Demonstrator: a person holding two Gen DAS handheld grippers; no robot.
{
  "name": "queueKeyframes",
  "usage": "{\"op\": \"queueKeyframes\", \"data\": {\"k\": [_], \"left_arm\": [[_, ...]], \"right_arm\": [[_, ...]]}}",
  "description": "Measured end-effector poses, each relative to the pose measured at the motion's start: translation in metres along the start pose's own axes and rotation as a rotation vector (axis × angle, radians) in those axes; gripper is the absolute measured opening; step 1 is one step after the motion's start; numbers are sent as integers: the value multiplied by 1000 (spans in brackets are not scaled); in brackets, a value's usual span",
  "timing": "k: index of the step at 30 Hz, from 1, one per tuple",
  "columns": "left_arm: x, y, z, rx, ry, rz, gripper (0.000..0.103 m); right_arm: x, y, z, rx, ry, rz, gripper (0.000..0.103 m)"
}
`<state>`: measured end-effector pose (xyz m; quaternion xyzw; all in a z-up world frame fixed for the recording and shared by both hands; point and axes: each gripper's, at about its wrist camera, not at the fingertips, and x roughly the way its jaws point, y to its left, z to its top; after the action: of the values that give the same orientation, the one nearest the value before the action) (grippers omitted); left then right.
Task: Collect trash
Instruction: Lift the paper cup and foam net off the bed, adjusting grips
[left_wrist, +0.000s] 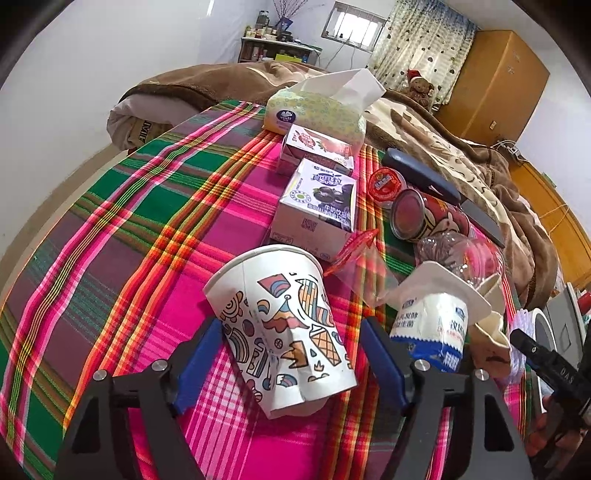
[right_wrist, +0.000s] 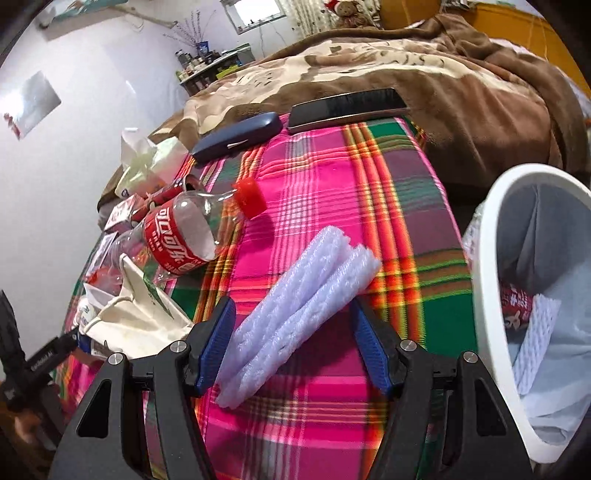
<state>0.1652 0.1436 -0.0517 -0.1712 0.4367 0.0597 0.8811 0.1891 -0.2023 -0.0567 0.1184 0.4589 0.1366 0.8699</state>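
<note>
While my left fingers (left_wrist: 291, 354) stand apart around a tipped paper cup (left_wrist: 282, 328) with cartoon drawings, my right fingers (right_wrist: 293, 343) stand apart around white foam netting (right_wrist: 295, 314). Both lie on the plaid table (right_wrist: 332, 184). Nearby, a clear bottle (right_wrist: 177, 236) wears a red Coca-Cola label.

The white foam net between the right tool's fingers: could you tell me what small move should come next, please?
Probably close the right tool on the foam net: it lies between the open fingers, on the cloth, with the white bin just beside it.
</note>
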Motion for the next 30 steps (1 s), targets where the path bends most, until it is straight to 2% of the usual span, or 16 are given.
{"op": "queueKeyframes", "data": {"k": [2,4,8,11,19,30], "left_arm": [[2,-2,0,17,-3,11,77],[2,-5,-1,44,-3,22,77],[4,-15,-6,132,2,90,74],[3,-15,-6,133,2,100,70],[-2,-7,-7,115,-10,93,59],[-12,-1,-10,84,-35,48,54]], "right_arm": [[0,3,-2,-20,-9,-21,65],[0,4,-4,-40,-10,-25,54],[0,9,-6,-73,-5,-33,46],[0,10,-7,-87,-7,-45,44],[-2,17,-10,-98,-16,-45,32],[-9,22,-14,-107,-40,-46,24]]}}
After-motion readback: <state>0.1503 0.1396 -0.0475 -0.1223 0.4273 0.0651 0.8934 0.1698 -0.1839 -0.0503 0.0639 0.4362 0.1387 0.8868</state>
